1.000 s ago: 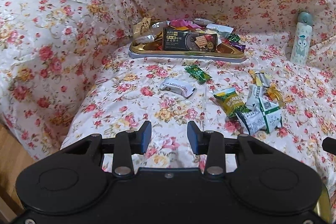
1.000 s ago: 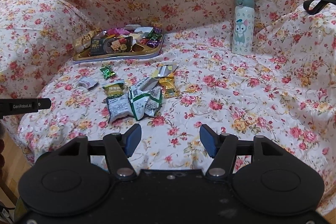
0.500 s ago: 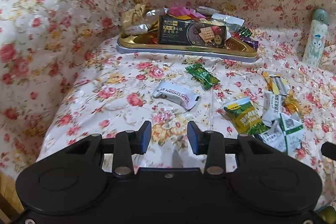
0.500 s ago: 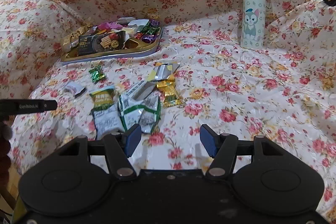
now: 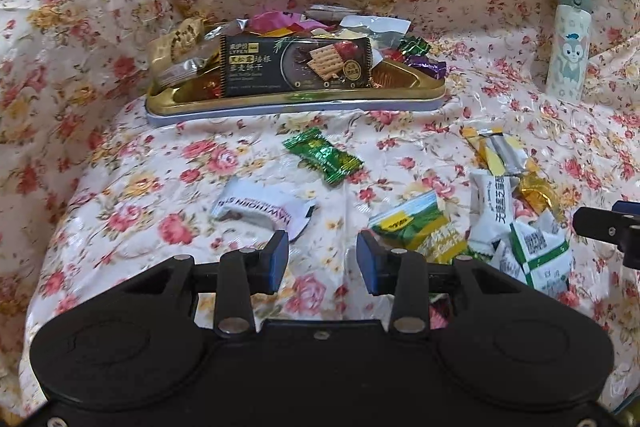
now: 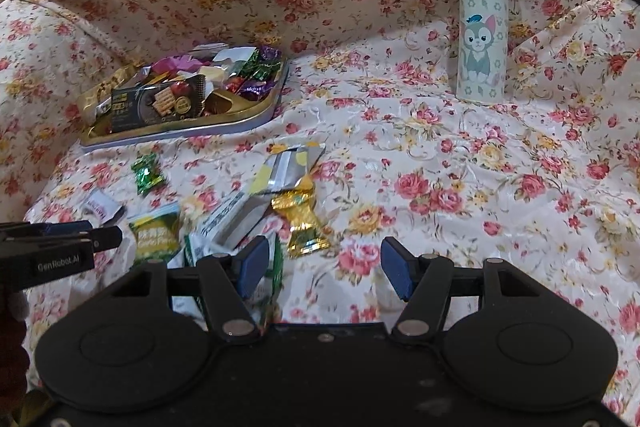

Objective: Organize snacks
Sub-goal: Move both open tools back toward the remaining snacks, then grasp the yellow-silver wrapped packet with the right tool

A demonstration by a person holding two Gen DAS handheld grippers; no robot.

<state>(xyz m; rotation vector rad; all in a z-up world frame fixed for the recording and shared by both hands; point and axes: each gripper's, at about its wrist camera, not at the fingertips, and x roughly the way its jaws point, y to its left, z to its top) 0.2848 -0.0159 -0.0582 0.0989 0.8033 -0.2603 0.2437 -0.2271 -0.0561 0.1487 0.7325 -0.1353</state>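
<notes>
A gold tin tray heaped with snacks, a black cracker pack in front, sits at the back of the floral-covered seat. Loose on the cloth lie a white wrapper, a green candy, a yellow-green packet, white-green sachets, a gold candy and a silver-yellow wrapper. My left gripper is open, its left finger just before the white wrapper. My right gripper is open over the cloth, the gold candy just ahead of its left finger.
A white bottle with a cat picture stands upright at the back right. Floral-covered cushions rise behind and to the left of the seat. The cloth right of the snack pile bears only flowers.
Both grippers have moved forward and down toward the loose snacks, which now look larger and nearer. Each gripper's jaws keep the same width. No snack has moved.
</notes>
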